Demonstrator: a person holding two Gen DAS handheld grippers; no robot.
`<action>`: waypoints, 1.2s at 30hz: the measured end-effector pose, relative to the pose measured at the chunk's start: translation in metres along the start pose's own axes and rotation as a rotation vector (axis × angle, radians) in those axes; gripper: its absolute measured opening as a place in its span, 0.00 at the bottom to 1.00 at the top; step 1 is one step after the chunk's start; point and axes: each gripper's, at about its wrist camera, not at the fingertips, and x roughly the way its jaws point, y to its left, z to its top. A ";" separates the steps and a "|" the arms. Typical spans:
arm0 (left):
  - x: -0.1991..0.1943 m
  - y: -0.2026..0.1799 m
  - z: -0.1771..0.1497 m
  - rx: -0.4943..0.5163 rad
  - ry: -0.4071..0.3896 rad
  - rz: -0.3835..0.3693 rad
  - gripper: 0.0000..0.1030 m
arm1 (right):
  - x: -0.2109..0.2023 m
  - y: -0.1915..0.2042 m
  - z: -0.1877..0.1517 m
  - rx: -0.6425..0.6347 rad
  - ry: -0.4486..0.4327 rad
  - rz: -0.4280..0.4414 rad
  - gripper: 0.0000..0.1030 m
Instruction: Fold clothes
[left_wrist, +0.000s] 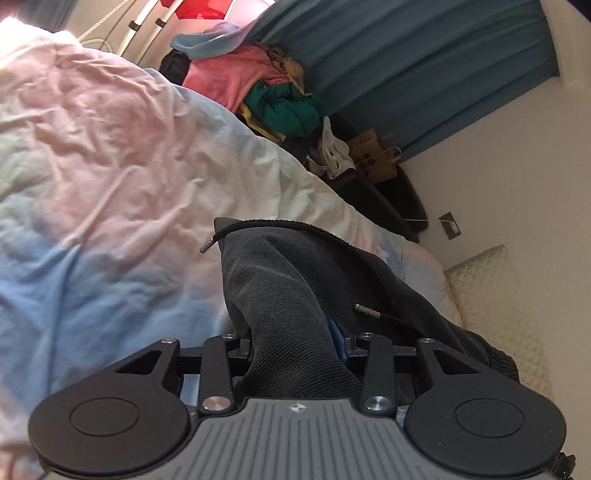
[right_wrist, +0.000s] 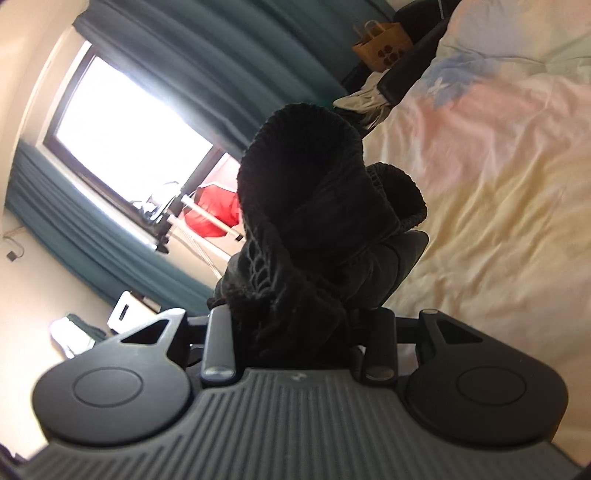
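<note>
My left gripper (left_wrist: 295, 332) clamps a bunch of the dark garment (left_wrist: 295, 288), held above the pastel duvet (left_wrist: 110, 147). The fabric runs away from me, its drawstring (left_wrist: 229, 232) at the far end. My right gripper (right_wrist: 299, 314) is closed on the garment's ribbed cuff (right_wrist: 306, 177), which stands upward. A brown paper bag (left_wrist: 373, 155) sits far right by the clothes pile (left_wrist: 258, 85); its contents are hidden.

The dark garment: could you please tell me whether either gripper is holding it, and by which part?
Both hold the dark garment: the left gripper near its drawstring edge, the right gripper at a ribbed hem.
</note>
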 end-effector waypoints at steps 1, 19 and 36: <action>0.025 -0.005 0.003 -0.005 0.012 -0.003 0.38 | 0.008 -0.014 0.012 0.019 -0.007 -0.018 0.38; 0.170 0.061 -0.039 0.176 0.154 -0.005 0.44 | 0.054 -0.171 -0.073 0.306 0.001 -0.157 0.45; -0.038 -0.086 -0.060 0.626 -0.087 0.152 1.00 | -0.098 0.002 -0.054 -0.015 -0.130 -0.378 0.82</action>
